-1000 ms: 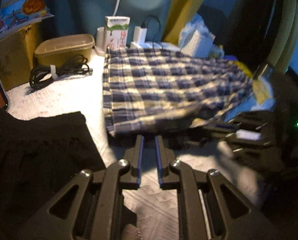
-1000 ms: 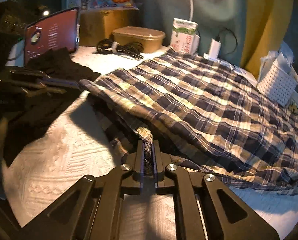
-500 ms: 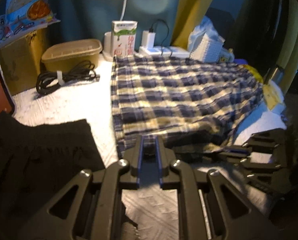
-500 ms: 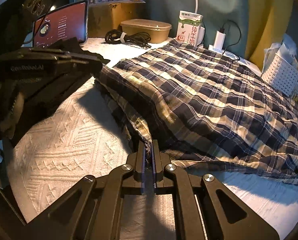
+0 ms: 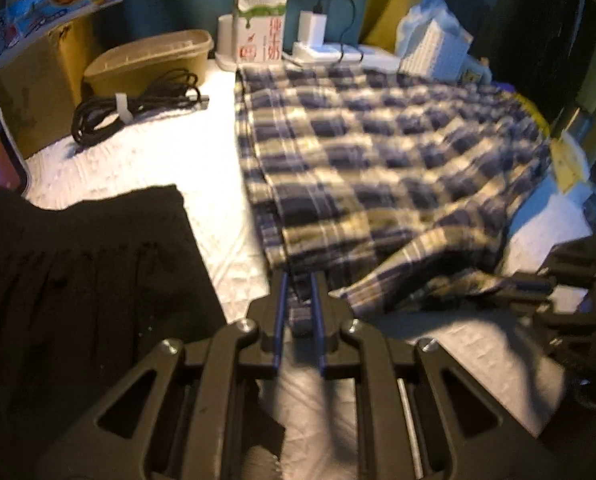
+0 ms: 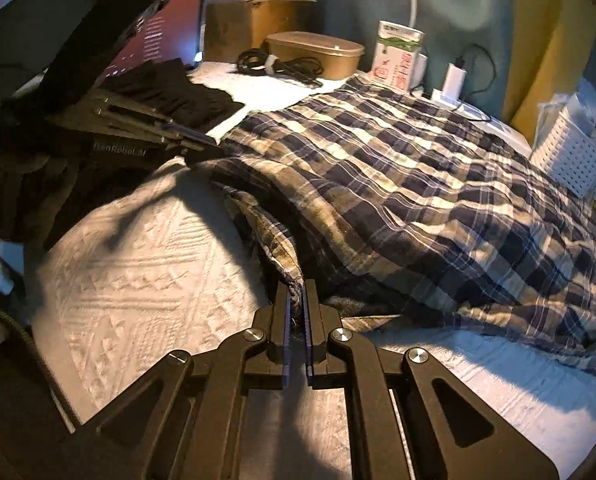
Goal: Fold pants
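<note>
Step in hand: both grippers have the near edge of the plaid pants (image 6: 398, 184) pinched, ready for the fold. The pants lie spread flat across the white textured cover (image 6: 138, 264), far end up by the milk carton (image 5: 260, 26).

Left gripper (image 5: 298, 300): fingers nearly closed, plaid cloth clamped between them at the near left corner. Right gripper (image 6: 297, 304): fingers almost fully closed on a bunched fold of the same edge. In the left view the right gripper (image 5: 538, 284) sits at the right corner, cloth lifted into a small ridge there.

Next move, my read: lift both corners together and carry the near edge toward the far end, keeping the edge taut and level so the halves line up. Risk: the thin pinch slips, or the far end drags toward the carton and charger (image 5: 313, 26).

Containers: tan lidded tub (image 5: 150, 58) at the back, contents can't tell. White perforated basket (image 6: 570, 156) on the right, something pale inside, unclear. Coiled black cable (image 5: 134, 104) lies beside the tub, not in it. Black garment (image 5: 78, 264) sits left, apart from the pants.
</note>
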Motion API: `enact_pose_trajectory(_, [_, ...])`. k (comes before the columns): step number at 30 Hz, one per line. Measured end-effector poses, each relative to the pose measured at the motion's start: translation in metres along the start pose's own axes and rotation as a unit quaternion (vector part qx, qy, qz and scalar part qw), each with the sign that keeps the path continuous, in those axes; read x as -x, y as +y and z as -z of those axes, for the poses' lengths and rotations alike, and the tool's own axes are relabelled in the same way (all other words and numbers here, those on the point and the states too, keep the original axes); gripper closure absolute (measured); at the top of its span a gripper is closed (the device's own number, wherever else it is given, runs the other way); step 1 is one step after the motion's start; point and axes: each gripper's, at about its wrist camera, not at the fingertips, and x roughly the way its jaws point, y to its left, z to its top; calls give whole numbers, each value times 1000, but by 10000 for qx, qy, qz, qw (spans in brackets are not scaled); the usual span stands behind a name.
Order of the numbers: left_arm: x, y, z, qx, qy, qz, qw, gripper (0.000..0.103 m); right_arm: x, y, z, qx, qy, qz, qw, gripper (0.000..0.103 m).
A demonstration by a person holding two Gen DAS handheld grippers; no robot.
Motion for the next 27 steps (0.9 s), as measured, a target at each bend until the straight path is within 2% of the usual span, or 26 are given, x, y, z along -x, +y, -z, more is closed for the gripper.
enact_pose_trajectory(4, [8, 2, -11, 56, -159, 214, 9996, 90, 1, -3, 1, -39, -67, -45, 10000, 97])
enact_pose_trajectory(6, [3, 0, -17, 41, -144, 204, 9997, 90, 1, -5, 1, -93, -87, -76, 9999, 97])
enact_pose_trajectory(14, [-25, 3, -25, 263, -11, -306, 9992, 90, 1, -7, 2, -240, -154, -141, 9995, 94])
enact_pose_trajectory(18, [-28, 3, -25, 320, 58, -292, 9990, 90, 0, -9, 2, -281, -160, -211, 9993, 93])
enact_pose_trajectory(22, [-28, 11, -26, 742, 132, -107, 9971, 90, -1, -10, 2, -284, -166, -268, 9991, 93])
enact_pose_trajectory(27, [-29, 12, -25, 915, 99, -35, 9958, 90, -1, -12, 2, -342, -172, -361, 9986, 93])
